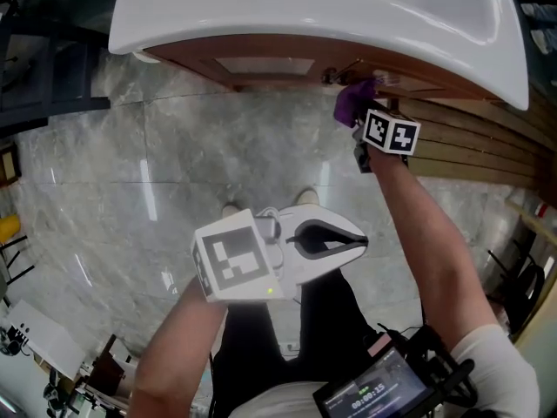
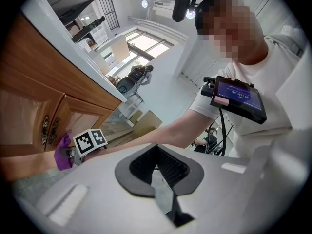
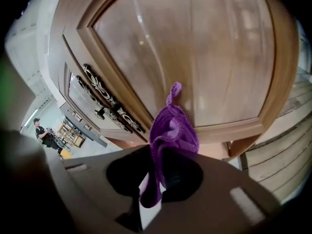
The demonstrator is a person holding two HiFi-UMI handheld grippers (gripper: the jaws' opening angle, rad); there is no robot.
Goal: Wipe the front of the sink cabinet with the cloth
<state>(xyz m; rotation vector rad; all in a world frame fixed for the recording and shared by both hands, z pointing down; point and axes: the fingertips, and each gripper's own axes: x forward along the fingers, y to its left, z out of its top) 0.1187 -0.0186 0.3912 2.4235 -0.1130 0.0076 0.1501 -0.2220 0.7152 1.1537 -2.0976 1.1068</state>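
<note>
Right jaws: the right gripper (image 3: 163,167) is clenched on a purple cloth (image 3: 170,130). A fold of it is pinched between the jaws and a loose end hangs down behind them.
Cloth: it bunches up past the jaw tips, and a thin tail rises against the door panel (image 3: 204,57). The bunch appears to touch the panel's lower frame.
Location of cloth: in the head view it sits at the front of the sink cabinet (image 1: 261,64), right of centre, just under the overhang of the basin (image 1: 305,11).
Handles: two ornate metal handles (image 3: 109,104) lie just beside the cloth, along the seam where the two doors meet.
Right arm: extended forward, with the marker cube facing up just behind the cloth.
Left jaws: the left gripper (image 2: 158,165) is closed tip to tip, and nothing is held between its ribbed pads.
Left gripper position: held back near the person's body, well apart from the cabinet, with its jaws pointing towards the right arm.
Floor: grey marbled floor (image 1: 174,155), glossy, with light streaks. The toes of two shoes (image 1: 306,197) show just above the left gripper.
Right of cabinet: a slatted wall (image 1: 474,151) of horizontal wooden boards.
On the person: a screen unit (image 2: 239,99) sits on the chest, lit; its readout is too small to read.
</note>
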